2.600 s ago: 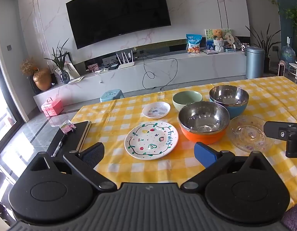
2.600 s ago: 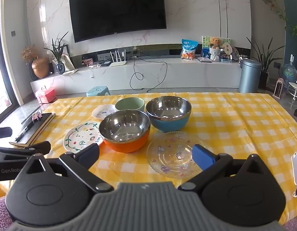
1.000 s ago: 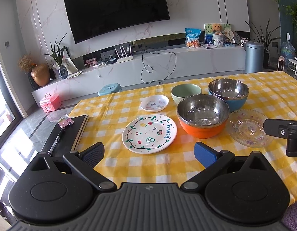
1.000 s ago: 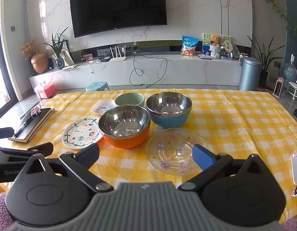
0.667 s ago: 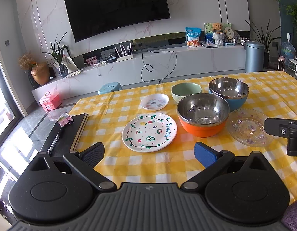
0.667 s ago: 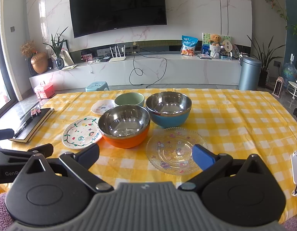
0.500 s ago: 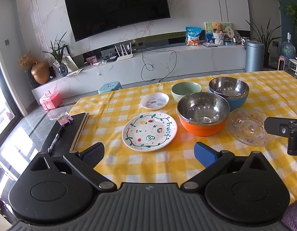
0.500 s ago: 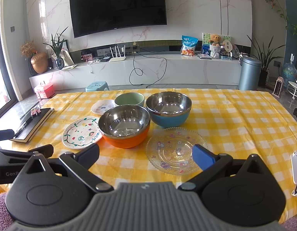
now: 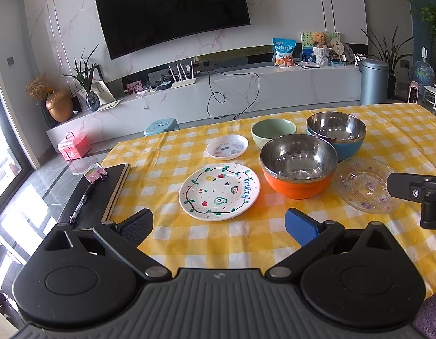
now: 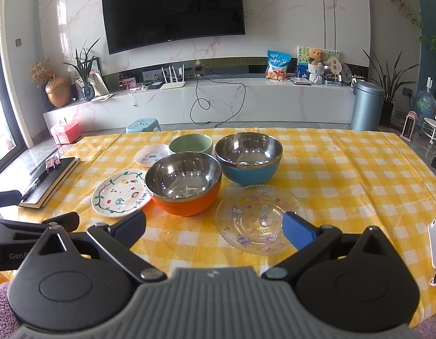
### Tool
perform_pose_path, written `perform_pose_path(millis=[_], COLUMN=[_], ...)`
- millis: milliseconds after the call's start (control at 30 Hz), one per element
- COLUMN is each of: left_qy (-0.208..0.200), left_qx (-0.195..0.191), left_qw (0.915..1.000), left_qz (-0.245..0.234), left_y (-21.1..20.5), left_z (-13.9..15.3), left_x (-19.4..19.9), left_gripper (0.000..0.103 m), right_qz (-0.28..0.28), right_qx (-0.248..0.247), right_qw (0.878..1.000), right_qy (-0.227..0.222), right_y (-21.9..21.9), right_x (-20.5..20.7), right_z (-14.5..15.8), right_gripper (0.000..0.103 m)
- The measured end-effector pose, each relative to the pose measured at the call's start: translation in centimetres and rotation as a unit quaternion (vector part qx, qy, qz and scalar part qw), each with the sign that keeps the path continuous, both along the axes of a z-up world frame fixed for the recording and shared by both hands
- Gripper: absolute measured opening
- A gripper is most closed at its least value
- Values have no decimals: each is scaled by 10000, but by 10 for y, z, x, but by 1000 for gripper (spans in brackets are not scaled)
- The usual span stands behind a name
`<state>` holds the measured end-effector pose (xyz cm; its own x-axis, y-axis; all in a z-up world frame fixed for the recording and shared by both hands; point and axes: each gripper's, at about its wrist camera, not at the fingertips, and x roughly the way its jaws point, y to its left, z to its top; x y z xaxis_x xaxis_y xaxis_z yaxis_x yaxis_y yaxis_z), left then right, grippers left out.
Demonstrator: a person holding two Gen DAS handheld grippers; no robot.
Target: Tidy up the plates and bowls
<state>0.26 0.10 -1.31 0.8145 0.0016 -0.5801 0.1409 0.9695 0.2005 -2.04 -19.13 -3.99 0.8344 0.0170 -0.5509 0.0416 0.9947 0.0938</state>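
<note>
Yellow-and-white checked cloth covers the desk [image 9: 189,240], and the dishes sit grouped toward its middle. The fruit-painted plate [image 9: 219,191] lies nearest the left hand-held gripper [image 9: 219,223], whose jaws stand wide apart over the near edge with nothing between them. Behind that plate, toward the far edge, is the small white saucer [image 9: 227,147], and just beside the saucer stands the green bowl [image 9: 273,132]. The orange bowl [image 9: 298,166], steel-lined, stands just right of the painted plate, its rim overlapping the plate's edge in the right wrist view. The blue bowl [image 10: 248,158], also steel-lined, stands behind and to the right of the orange one, very close to it. The clear glass plate [image 10: 260,219] lies flat in front of the blue bowl, just beside the orange bowl. The right hand-held gripper [image 10: 215,228] hangs above the near edge with its jaws spread wide, empty; its blue fingertip [image 10: 298,230] overlaps the glass plate's near rim in view, and whether it touches cannot be told. A black notebook [image 9: 99,195] with a pen lies at the desk's left edge.
</note>
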Motion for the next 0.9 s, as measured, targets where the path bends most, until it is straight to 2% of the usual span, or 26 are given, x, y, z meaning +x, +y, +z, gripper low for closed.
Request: perform_pose_path(millis=[533,767,900], left_qy=[-9,48,84], left_qx=[-18,-292,-705], left_qw=[10000,9996,9975], left_qz=[-29,-41,-29], left_y=[1,3,6], left_z=[0,-7,-11], left_x=[0,1,1], left_gripper=[103,103,103], right_qz=[10,-22,-44], right_qx=[8,122,292], right_qw=[10000,9999,9993], right_qy=[-2,-61,-229], right_y=[1,-2,-7], right_x=[0,-3,-6], right_z=[-2,-4,-11], right_gripper=[101,101,101])
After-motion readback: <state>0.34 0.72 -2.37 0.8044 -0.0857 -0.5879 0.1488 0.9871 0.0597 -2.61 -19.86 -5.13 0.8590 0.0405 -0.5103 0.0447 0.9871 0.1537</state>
